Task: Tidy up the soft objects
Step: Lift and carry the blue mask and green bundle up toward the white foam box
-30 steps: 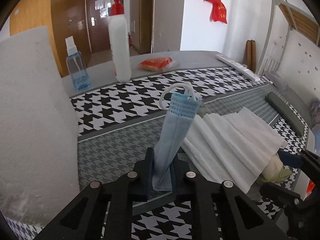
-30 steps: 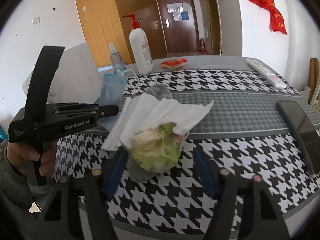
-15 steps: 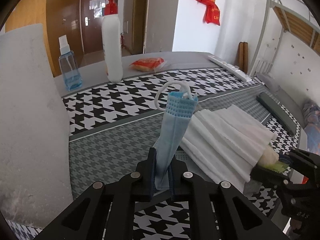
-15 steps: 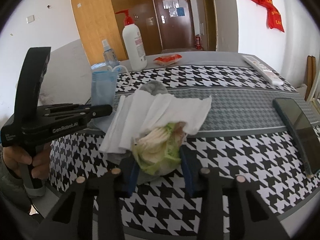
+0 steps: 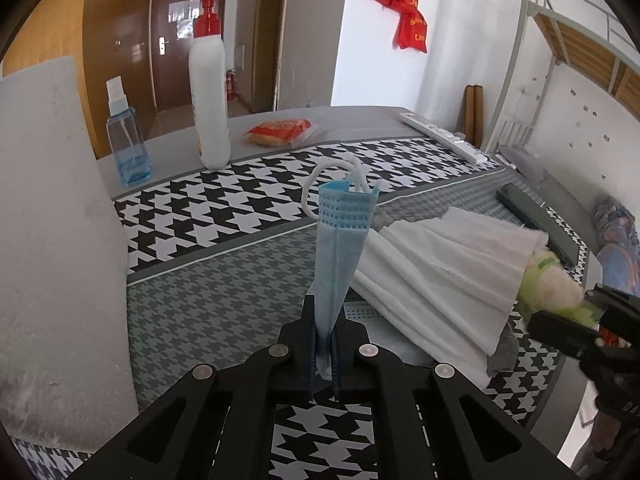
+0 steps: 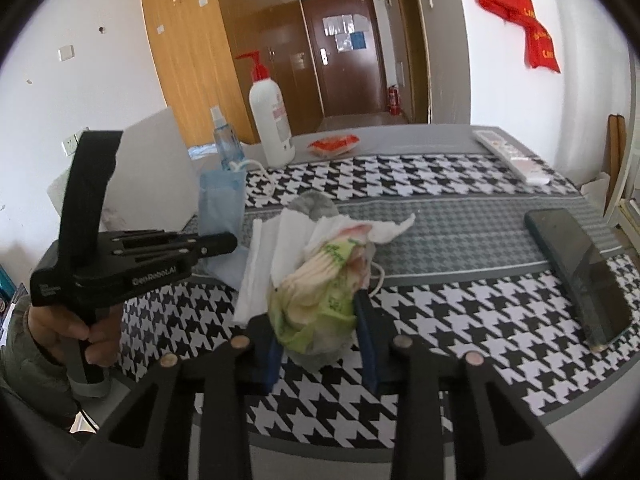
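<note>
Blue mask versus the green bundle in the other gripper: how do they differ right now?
The mask is thin, flat and folded, standing upright from the shut left gripper. The bundle is bulky, crumpled and pale green, filling the right gripper, whose jaws are closing on it. The mask is in plain view; white tissues drape the bundle's far end. Both are soft and gripped.

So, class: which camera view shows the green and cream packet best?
The right wrist view. There the green and cream packet sits centred and near, between the blue pads of the right claw. The left wrist view catches it only blurred at the right edge, partly behind the white tissues.
</note>
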The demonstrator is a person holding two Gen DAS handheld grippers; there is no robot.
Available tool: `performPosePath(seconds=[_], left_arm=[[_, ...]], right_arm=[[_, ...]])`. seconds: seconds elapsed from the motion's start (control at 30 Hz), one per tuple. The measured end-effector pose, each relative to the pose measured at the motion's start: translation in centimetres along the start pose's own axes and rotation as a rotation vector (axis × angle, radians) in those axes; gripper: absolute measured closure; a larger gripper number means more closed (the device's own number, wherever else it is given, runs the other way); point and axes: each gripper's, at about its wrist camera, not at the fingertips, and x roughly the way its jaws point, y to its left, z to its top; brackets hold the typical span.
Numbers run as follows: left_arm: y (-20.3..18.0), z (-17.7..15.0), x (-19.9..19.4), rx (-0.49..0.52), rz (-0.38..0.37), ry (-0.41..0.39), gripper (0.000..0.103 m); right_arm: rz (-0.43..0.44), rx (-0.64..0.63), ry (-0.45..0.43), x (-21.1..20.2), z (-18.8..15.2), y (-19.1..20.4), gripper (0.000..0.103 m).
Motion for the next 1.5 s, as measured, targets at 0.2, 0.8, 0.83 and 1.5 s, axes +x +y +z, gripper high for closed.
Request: performPosePath(seconds=[0.2,0.8,0.83,1.5], left_arm=[[-0.5,0.0,-1.5,0.015,0.008,-0.042,0.098],[-1.7,1.3,-6.9,0.061,0.044,-0.174,0.098],[-1.8,1.3,-7.3,0.062,0.047,-0.184,0.098],[-1.6,1.3,-13.0,0.065,0.111,-0.329,0.098]], right_arm=[[-0.006,0.013,-0.043,-1.7,0.2,-0.4,0.067],[-0.003,0.029,-0.128,-5.0,0.1,-0.3,0.067],[-0.001,0.027,-0.132,-5.2,0.1,-0.2,0.067],[0.021,-0.024,-0.213,-7.0,1.4,2.0,0.067]])
